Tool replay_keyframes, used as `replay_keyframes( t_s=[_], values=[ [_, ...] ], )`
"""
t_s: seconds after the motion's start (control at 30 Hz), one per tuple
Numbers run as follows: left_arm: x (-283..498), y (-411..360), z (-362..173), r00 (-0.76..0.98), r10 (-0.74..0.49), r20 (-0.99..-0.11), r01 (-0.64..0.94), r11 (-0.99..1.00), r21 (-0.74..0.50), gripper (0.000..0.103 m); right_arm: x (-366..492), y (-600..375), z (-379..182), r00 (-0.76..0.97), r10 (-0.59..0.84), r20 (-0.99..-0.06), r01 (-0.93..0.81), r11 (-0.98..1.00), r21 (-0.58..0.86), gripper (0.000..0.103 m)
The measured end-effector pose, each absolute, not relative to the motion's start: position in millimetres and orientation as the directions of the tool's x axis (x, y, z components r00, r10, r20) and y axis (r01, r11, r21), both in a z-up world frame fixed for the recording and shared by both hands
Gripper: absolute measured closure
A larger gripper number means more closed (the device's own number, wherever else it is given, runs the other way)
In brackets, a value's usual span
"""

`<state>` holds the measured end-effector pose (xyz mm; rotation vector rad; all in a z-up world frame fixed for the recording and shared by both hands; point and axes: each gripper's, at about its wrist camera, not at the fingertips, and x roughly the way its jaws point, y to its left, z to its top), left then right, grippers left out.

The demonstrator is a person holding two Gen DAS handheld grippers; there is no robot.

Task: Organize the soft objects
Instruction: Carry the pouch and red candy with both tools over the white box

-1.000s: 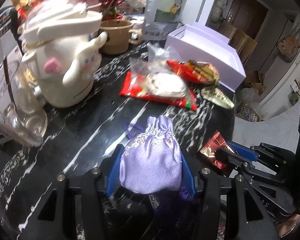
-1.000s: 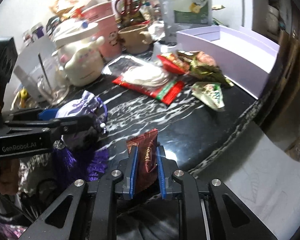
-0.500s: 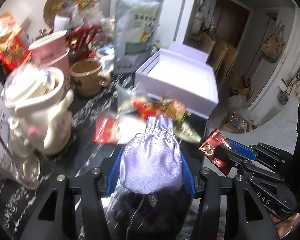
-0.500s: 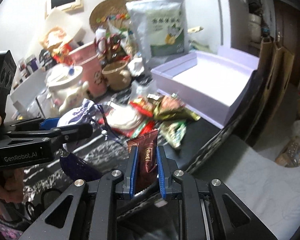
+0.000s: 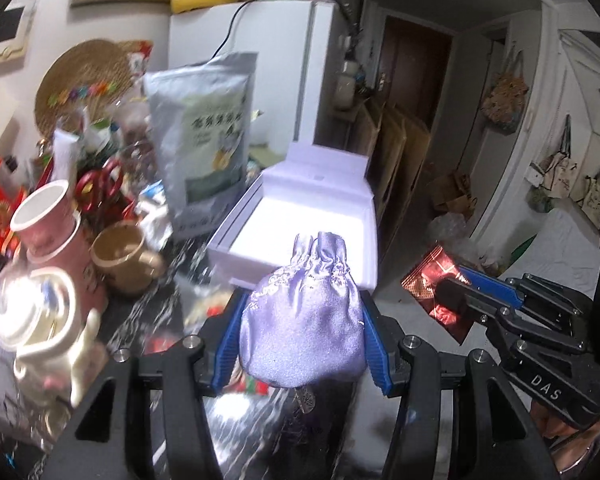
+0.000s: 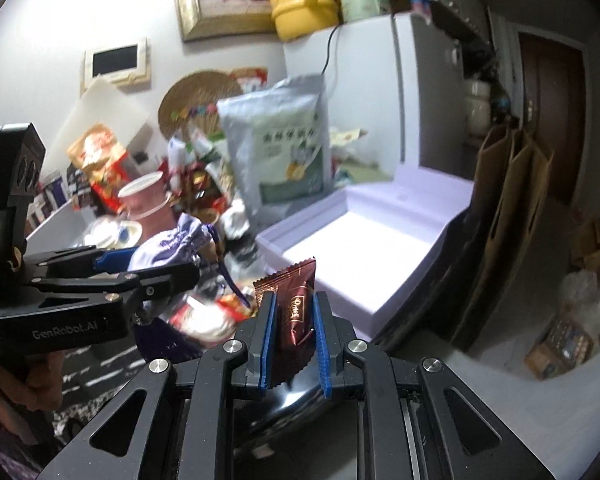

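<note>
Lilac pouch [image 5: 302,332] fills left claw [image 5: 302,340], wrapper [image 6: 295,312] right claw [image 6: 294,340], box [image 5: 364,216] ahead.

Left tool [image 5: 302,330] — right tool [image 6: 294,334] — both clamped

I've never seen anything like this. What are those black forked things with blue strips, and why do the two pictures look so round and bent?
No robot here: a person holds a hand-held tool in each hand. Each tool carries a wide-angle camera looking along its two fingers, hence the bent pictures. The left tool is shut on a lilac satin pouch; the right tool is shut on a dark red candy wrapper. Ahead is an open, empty white box on a cluttered dark marble table, with a grey bag, pink cups and a tan mug.
</note>
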<state>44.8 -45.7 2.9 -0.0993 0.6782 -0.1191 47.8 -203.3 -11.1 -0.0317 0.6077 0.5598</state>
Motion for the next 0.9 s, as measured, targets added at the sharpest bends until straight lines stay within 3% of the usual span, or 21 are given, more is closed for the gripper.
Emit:
replay_keyframes(
  t_s=[0.33, 0.9],
  values=[
    [90.0, -64.3, 34.8, 0.814, -0.178, -0.552, 0.125, 0.983, -0.133, 0.05, 82.8, -223.6, 18.9, 0.756, 0.446, -0.479, -0.465, 0.881, 0.085, 0.085],
    [174.2, -85.1, 61.3, 0.849, -0.165, -0.501, 0.189, 0.982, -0.003, 0.05, 162.3, -229.6, 38.3, 0.791, 0.414, -0.451, -0.44, 0.896, 0.051, 0.085]
  ],
)
